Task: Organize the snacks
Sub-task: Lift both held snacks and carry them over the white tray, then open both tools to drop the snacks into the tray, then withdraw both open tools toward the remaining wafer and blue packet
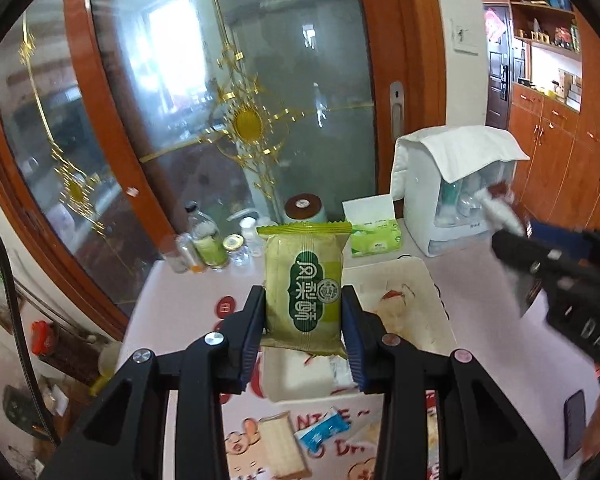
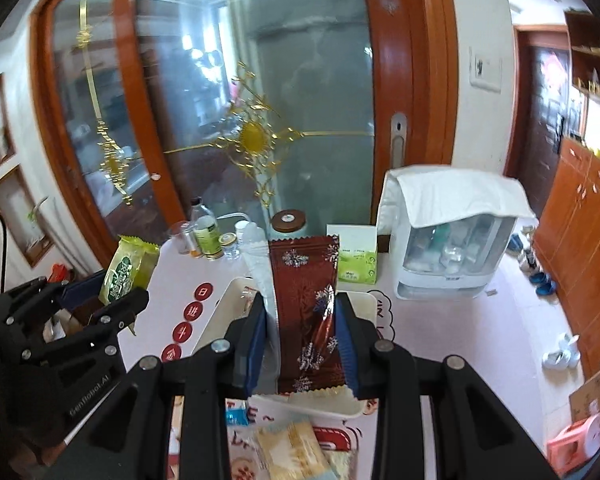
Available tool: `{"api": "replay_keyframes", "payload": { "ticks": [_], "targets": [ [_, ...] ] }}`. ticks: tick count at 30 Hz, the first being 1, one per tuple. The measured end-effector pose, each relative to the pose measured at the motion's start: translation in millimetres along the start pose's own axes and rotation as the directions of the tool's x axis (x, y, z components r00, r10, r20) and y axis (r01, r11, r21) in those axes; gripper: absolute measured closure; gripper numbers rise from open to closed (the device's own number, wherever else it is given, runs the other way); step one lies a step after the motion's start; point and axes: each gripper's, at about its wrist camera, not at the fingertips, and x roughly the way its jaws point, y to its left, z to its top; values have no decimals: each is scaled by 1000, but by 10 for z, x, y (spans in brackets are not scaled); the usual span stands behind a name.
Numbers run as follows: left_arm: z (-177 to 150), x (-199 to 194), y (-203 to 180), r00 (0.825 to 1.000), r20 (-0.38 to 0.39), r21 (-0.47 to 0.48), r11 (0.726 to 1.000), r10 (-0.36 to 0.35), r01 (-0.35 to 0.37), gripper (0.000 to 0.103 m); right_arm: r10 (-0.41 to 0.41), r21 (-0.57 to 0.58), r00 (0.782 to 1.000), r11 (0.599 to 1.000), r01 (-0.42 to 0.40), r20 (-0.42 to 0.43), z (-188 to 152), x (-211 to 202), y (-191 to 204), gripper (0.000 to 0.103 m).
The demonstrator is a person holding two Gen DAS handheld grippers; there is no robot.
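My left gripper (image 1: pixel 303 314) is shut on a green snack packet (image 1: pixel 305 284) and holds it upright above the white tray (image 1: pixel 428 280). The packet also shows in the right wrist view (image 2: pixel 126 270), with the left gripper (image 2: pixel 96 300) at the left. My right gripper (image 2: pixel 301 328) is shut on a dark red snack packet (image 2: pixel 306 312) with a white packet (image 2: pixel 260 272) beside it, above the tray (image 2: pixel 364 300). The right gripper shows blurred at the right of the left wrist view (image 1: pixel 512 240).
Loose snacks lie on the pink tablecloth near me: a beige packet (image 1: pixel 282 444), a blue-white one (image 1: pixel 324 430), a yellow one (image 2: pixel 292 450). Bottles and jars (image 1: pixel 208 246), a tissue box (image 1: pixel 374 232) and a white cabinet (image 1: pixel 452 196) stand at the back. A phone (image 1: pixel 574 424) lies at the right.
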Motion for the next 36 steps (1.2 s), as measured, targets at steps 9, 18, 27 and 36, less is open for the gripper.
{"api": "replay_keyframes", "payload": {
  "ticks": [9,18,27,36],
  "targets": [
    [-141,1295,-68,991,-120,48,997,-62,68,62,-65,48,984,996,74,-168,-144,1228,41,68],
    [-662,2266,66,961,-246,-27,992,-128,125,12,-106,69,939,988,136,-327,-610,2054,-102,62],
    [-919,2202,27,966,-247,40,995,-81,94,12,-72,97,933,989,113,-353,-718,2207,-38,60],
    [-989,1700,130,974,-217,29,997,-60,68,12,-25,103,946,993,61,-322,-767,1932,100,59]
  ]
}}
